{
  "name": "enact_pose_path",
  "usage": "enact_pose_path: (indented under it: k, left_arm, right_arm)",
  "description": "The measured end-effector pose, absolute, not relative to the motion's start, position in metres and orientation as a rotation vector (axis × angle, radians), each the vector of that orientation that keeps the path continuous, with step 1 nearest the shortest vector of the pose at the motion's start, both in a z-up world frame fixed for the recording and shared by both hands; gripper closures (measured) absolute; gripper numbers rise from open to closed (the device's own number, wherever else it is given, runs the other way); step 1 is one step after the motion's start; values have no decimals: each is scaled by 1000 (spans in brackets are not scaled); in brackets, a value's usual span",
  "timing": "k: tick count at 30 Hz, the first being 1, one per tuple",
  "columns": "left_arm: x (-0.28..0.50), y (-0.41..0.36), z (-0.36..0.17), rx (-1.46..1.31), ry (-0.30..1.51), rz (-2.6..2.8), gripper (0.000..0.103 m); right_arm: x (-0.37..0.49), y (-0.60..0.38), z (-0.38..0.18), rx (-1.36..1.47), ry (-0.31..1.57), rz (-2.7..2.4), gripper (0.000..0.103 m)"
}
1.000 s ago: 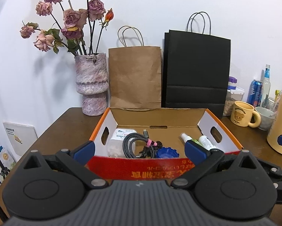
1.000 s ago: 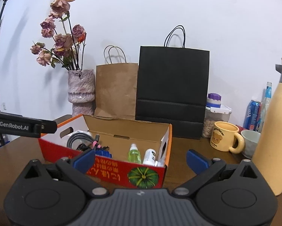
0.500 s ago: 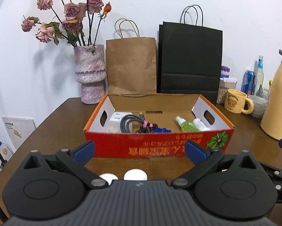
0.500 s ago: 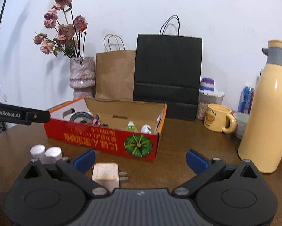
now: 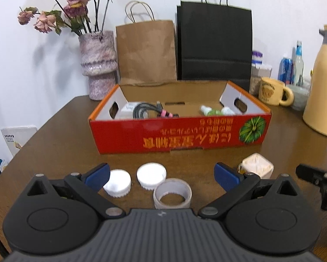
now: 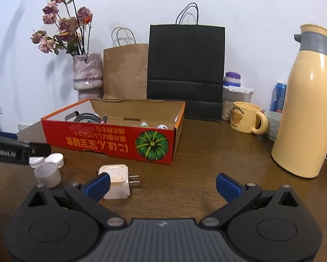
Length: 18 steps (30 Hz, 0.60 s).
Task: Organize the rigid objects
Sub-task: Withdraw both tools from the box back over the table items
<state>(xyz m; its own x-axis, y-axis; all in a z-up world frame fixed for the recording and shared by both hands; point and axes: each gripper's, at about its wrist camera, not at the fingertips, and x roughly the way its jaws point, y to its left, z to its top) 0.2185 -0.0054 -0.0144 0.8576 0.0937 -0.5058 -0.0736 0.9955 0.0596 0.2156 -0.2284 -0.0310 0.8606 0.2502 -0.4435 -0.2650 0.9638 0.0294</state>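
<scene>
Sitting on the brown counter [image 5: 60, 144], the red box [image 5: 178, 131] carries upside-down orange characters and a green pumpkin picture. Inside it lie a coiled cable [image 5: 144, 111] and small bottles [image 5: 209, 110]. Before the box rest two white caps [image 5: 151, 175], a tape roll [image 5: 172, 196] and a white plug [image 6: 117, 181]. The left tool [image 5: 161, 174] and right tool [image 6: 162, 184] are both released, empty; "GenRobot.AI" is printed on the left one.

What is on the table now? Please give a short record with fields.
box: red cardboard box, open, holding a black cable and small bottles
loose items: two white caps, tape roll, white plug adapter, all in front of box
left gripper: open, empty
right gripper: open, empty
</scene>
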Motion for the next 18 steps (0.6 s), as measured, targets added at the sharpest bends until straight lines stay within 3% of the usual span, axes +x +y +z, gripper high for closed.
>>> enact_pose_path:
  k: [18]
  left_arm:
    - [237,-2,-43,25,650,134,0]
  right_arm:
    - [220,-226,-39,-36,485,260,0]
